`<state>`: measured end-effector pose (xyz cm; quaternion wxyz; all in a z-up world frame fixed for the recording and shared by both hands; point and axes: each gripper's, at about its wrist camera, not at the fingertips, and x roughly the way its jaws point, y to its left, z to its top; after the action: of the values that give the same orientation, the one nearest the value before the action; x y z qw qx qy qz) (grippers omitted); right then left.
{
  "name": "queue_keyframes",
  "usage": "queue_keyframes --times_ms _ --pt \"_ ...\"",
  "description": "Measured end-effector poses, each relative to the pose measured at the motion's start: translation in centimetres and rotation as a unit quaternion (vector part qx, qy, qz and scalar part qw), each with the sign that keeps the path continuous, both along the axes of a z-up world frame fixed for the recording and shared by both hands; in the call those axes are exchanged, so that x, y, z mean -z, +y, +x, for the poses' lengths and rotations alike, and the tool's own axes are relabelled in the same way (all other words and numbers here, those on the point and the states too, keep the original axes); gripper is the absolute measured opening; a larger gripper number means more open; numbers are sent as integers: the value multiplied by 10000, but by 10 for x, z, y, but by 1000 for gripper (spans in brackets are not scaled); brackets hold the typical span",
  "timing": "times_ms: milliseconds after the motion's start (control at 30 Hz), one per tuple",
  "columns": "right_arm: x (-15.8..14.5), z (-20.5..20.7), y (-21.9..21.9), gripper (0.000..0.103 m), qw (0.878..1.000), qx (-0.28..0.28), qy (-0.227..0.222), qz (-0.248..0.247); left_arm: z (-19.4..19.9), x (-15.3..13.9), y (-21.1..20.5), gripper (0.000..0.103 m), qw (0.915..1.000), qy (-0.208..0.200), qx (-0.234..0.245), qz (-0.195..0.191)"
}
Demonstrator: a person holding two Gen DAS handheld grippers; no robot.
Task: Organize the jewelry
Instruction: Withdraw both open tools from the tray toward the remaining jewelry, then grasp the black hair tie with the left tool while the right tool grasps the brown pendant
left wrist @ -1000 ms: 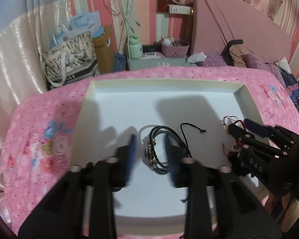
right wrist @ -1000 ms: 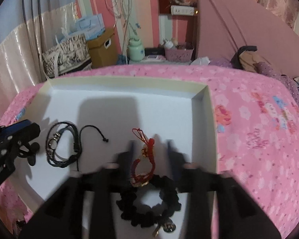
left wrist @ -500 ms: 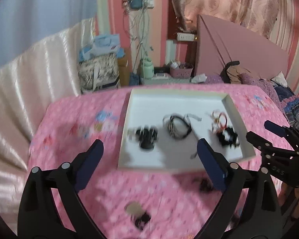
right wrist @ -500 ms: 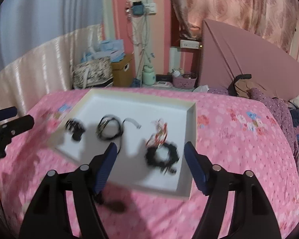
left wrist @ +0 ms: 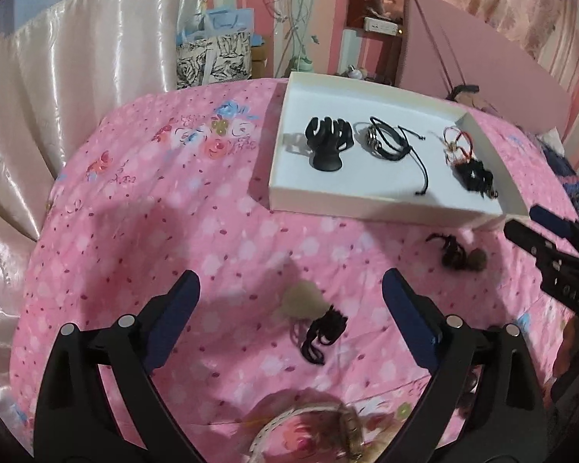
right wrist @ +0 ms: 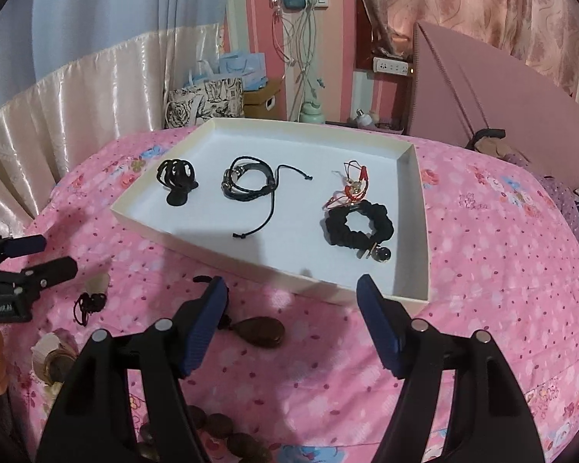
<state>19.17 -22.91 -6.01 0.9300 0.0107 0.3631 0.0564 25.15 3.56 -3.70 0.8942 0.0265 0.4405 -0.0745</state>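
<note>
A white tray point(right wrist: 413, 208) lies on the pink bedspread and holds a black claw clip point(right wrist: 176, 182), a black cord bracelet point(right wrist: 251, 183), a red string charm point(right wrist: 349, 189) and a black scrunchie point(right wrist: 361, 227). The tray also shows in the left wrist view point(left wrist: 285, 177). My left gripper point(left wrist: 291, 305) is open and empty above a beige pendant on a black cord point(left wrist: 320, 330). My right gripper point(right wrist: 291, 308) is open and empty above a brown teardrop pendant point(right wrist: 260, 332). Both hover in front of the tray.
Loose pieces lie on the bedspread: a dark knotted cord with a brown stone point(left wrist: 459, 256), a beaded band point(left wrist: 308, 424) at the near edge, dark brown beads point(right wrist: 227, 432). Cream curtain point(left wrist: 58, 88) hangs left. Bags and a headboard stand behind.
Both grippers have pulled back out of the tray toward me and opened wide. They left the bracelet and the red charm in the tray. The loose jewelry on the bedspread has come into view.
</note>
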Motion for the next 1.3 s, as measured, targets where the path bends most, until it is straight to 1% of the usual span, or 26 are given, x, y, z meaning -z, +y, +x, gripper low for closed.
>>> queue_keyframes --times_ms 67,133,367,633,700,733,800,967,1033,1167,1233,1267,1300 --pt "0 0 2 70 9999 -50 -33 85 -2 -1 1 95 10000 -24 -4 8" --pt "1 -1 5 70 9999 -66 -69 104 -2 1 -1 95 10000 35 76 -24" --pt "19 6 13 70 9997 -153 191 3 4 18 -6 95 9992 384 82 45" --pt "25 5 28 70 9990 -354 212 -180 6 28 -15 92 9978 582 148 262" --pt "27 7 31 70 9987 -406 228 -206 8 34 -17 86 9969 693 152 334" --pt "29 8 33 70 9986 -427 236 -220 9 36 -18 84 9967 732 161 327" --pt "31 9 37 70 9982 -465 264 -279 11 41 -18 76 9957 862 191 297" --pt "39 15 45 70 9970 -547 319 -445 17 49 -19 66 9946 980 159 303" --pt "42 17 46 70 9966 -550 361 -498 18 50 -18 65 9947 977 148 295" --pt "44 22 49 69 9960 -548 415 -579 19 49 -18 59 9953 919 168 242" --pt "45 24 49 60 9955 -527 466 -638 19 50 -19 58 9956 880 184 246" --pt "46 25 48 48 9952 -520 512 -653 20 50 -19 57 9958 864 186 243" --pt "48 26 48 45 9949 -515 577 -644 20 50 -20 55 9960 846 188 230"
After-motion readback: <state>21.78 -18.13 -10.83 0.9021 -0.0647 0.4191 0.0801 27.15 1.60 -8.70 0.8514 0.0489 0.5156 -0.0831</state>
